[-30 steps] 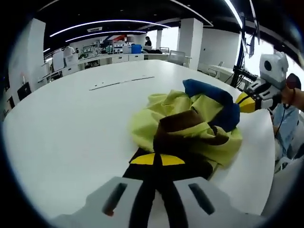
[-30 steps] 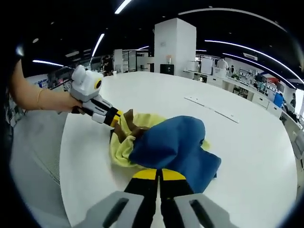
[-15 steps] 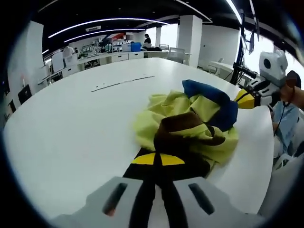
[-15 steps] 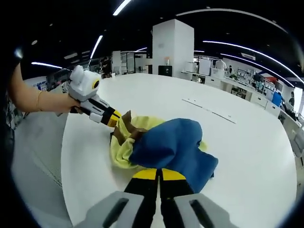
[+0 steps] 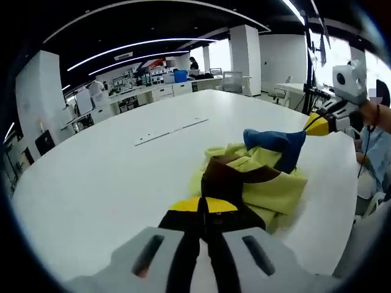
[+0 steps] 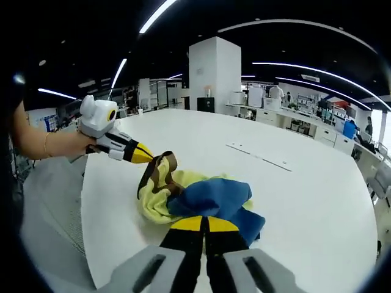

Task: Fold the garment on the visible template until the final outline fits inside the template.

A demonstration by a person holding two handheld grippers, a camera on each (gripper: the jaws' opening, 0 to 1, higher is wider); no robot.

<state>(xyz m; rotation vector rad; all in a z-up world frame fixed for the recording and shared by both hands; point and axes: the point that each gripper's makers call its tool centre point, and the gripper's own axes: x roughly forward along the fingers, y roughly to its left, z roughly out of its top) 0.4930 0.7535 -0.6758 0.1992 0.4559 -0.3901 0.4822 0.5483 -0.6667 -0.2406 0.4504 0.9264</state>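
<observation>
garment (image 5: 256, 177) bunched in a heap on white table (image 5: 91, 183), near the rounded edge on the person's side; yellow-green body, brown band, blue part uppermost. left gripper (image 5: 203, 207) clenched on the brown-banded end. right gripper (image 6: 204, 224) clenched on the blue end; also visible in left gripper view at far right (image 5: 322, 122). left gripper likewise visible in right gripper view (image 6: 142, 154), gripping the brown-edged corner with that corner raised off the table.

risks, judged: uneven pull between the two grips likely to drag the heap toward the table edge; layers possibly pinched together, so spreading may leave a twist; thin grip on the brown hem may slip. template not identifiable; thin strips (image 6: 259, 157) lying well apart from the heap, purpose unclear, so final fit cannot be checked here.

orientation: no clear outline while crumpled. long axis, as held, running from brown end to blue end, roughly along the near table edge.
</observation>
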